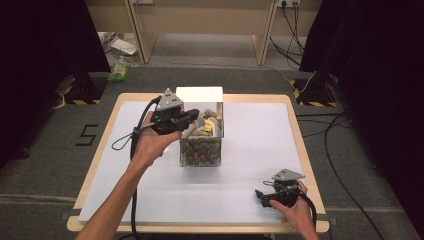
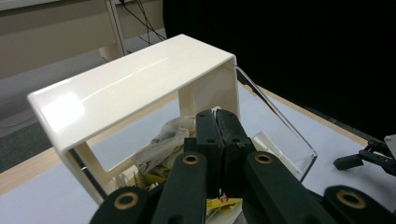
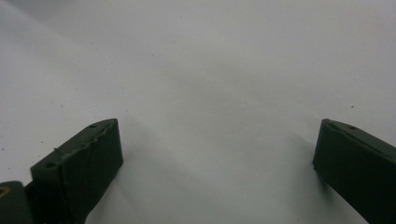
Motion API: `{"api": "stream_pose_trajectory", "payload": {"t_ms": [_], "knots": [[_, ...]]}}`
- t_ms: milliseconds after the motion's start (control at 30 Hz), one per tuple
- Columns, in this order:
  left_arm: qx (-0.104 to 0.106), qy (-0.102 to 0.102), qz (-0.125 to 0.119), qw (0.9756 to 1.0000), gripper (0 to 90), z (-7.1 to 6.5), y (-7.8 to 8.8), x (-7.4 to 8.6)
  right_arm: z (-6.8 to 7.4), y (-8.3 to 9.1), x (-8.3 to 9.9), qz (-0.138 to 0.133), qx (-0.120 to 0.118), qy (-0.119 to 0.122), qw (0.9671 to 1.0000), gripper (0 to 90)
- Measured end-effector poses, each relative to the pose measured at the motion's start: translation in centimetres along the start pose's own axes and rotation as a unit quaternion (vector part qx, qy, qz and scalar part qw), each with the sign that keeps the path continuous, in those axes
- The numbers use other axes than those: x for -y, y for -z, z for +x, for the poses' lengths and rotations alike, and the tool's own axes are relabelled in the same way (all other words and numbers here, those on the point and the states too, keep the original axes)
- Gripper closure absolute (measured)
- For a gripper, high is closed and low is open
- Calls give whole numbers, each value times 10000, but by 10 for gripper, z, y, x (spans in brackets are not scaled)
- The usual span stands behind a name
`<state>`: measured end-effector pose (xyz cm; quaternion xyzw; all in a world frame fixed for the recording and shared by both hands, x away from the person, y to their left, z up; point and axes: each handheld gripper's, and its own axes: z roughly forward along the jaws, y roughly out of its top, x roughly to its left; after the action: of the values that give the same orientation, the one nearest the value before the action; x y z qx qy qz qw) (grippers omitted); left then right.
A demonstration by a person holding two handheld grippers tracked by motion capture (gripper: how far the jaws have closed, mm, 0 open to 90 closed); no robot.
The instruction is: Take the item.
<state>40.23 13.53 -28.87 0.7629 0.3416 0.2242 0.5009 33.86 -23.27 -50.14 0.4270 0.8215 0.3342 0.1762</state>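
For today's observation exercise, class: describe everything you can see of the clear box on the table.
The clear box stands upright at the middle of the table, on its white sheet. Its walls look like transparent plastic; a glossy cream cover bridges its far part, leaving the near part open. Inside lies a pile of crumpled wrappers, pale and yellow. The left gripper, fingers together, reaches into the opening from above.
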Motion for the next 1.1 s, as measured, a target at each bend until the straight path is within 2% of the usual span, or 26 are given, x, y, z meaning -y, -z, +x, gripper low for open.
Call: {"api": "stream_pose_trajectory", "payload": {"t_ms": [67, 300, 667, 900, 1100], "knots": [[6, 34, -65, 10000, 879, 2, 6, -3, 0, 0, 0, -3, 3, 0, 10000, 20], [-7, -48, -275, 9996, 879, 5, 28, -14, 0, 0, 0, -2, 2, -1, 10000, 20], [48, -42, -450, 9990, 879, 13, 57, -22, 0, 0, 0, -7, 3, 9, 10000, 20], [-13, 38, -529, 9986, 879, 25, 78, -19, 0, 0, 0, -11, 4, 19, 10000, 20], [-175, 185, -630, 9977, 879, 43, 99, -11, 0, 0, 0, -10, 4, 20, 10000, 19]]}}
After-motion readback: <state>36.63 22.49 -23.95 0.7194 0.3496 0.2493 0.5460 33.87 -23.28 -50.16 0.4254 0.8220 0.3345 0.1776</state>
